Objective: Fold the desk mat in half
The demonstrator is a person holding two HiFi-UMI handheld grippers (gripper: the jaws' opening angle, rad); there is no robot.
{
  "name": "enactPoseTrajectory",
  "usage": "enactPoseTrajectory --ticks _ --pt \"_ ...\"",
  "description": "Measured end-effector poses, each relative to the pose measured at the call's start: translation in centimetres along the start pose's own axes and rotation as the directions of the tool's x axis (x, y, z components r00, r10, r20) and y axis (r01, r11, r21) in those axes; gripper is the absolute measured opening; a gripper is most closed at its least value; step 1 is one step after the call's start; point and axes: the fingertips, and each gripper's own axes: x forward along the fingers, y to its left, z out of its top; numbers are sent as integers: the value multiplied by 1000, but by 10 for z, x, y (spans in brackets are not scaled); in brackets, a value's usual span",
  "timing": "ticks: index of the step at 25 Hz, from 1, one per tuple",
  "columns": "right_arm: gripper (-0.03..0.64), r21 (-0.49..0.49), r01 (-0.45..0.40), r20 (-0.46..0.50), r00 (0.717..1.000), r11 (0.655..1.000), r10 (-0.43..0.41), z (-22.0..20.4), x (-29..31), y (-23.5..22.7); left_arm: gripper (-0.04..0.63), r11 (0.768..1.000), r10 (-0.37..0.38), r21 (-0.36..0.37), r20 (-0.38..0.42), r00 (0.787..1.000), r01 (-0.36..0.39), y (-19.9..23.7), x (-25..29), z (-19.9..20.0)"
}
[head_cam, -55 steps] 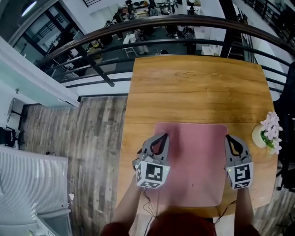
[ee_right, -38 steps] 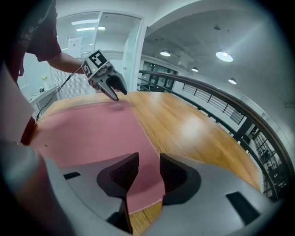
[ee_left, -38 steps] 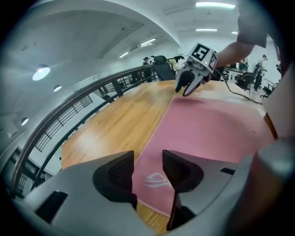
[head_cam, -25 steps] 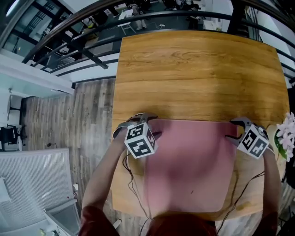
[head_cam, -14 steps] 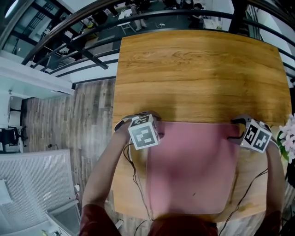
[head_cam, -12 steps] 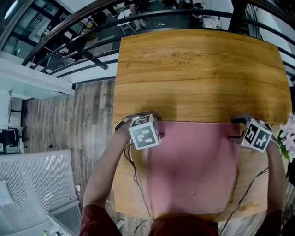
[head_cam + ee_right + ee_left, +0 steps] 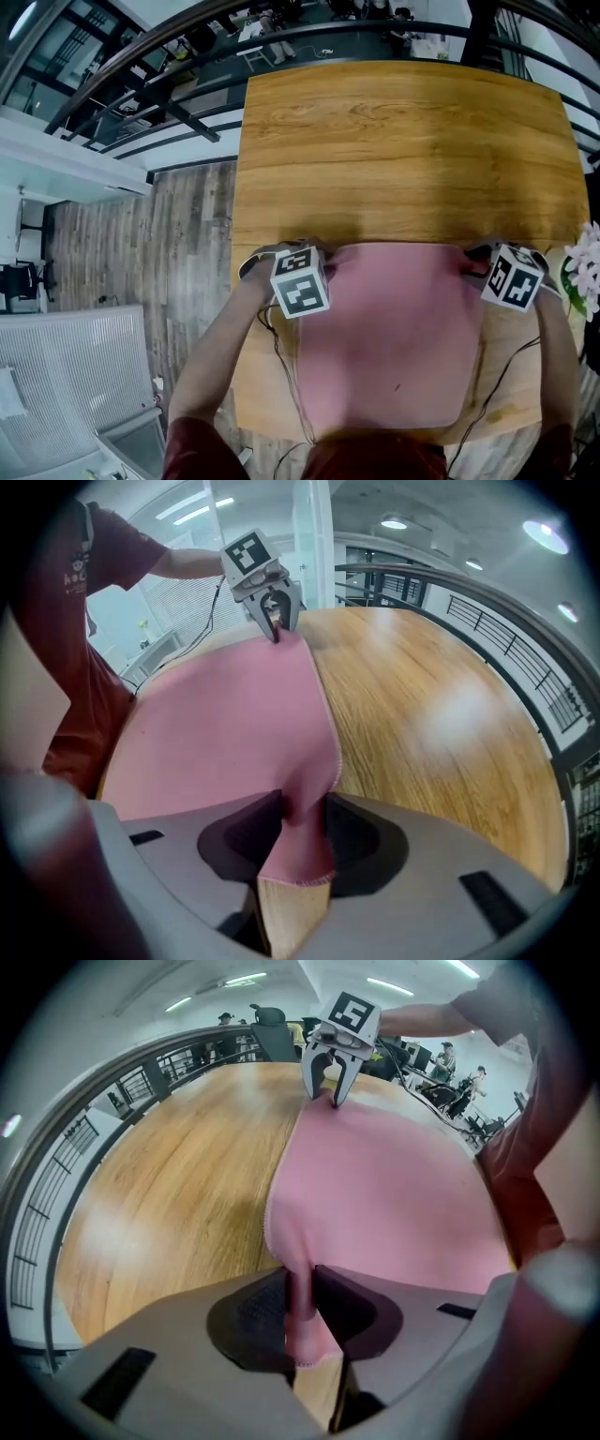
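A pink desk mat (image 7: 394, 328) lies flat on the near half of the wooden table (image 7: 403, 141). My left gripper (image 7: 328, 258) is at the mat's far left corner. Its jaws are closing, and the left gripper view shows the corner pinched upright between the pads of that gripper (image 7: 300, 1312). My right gripper (image 7: 469, 264) is at the far right corner, also closing, with the corner of the mat (image 7: 225, 733) bunched between its pads (image 7: 302, 832). Each gripper view shows the other gripper (image 7: 330, 1091) (image 7: 274, 621) across the mat (image 7: 375, 1185).
A pot of pale flowers (image 7: 583, 272) stands at the table's right edge, close to my right gripper. Bare wood fills the far half of the table. A dark railing (image 7: 187, 56) runs beyond the far edge, and the floor drops away on the left.
Both grippers moved from the mat's sides to its far corners. Their jaws then went from open to closed on those corners, which now stand raised off the table.
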Motion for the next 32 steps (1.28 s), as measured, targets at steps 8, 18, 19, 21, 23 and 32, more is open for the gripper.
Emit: enactPoseTrajectory --ticks 8,18,19,21,23,32 --pt "54 -49 101 -10 995 994 -101 6 -8 24 85 992 123 15 10 992 -124 -10 -12 -2" --pt "48 -111 257 -61 962 960 -264 11 -22 46 57 970 241 37 6 971 -241 -35 -26 -2" --pt "48 -107 267 -64 959 958 -275 12 -24 49 57 969 245 40 7 969 -246 -39 -27 -2" --pt "48 -103 286 -69 953 953 -294 12 -26 54 55 968 248 43 6 969 -248 -47 -28 -2" --pt "47 -107 305 -73 947 946 -313 12 -27 61 55 967 252 45 9 968 -252 -55 -28 -3" --pt "48 -124 338 -86 933 933 -350 7 -34 106 55 968 247 37 49 968 -249 -91 -40 -10"
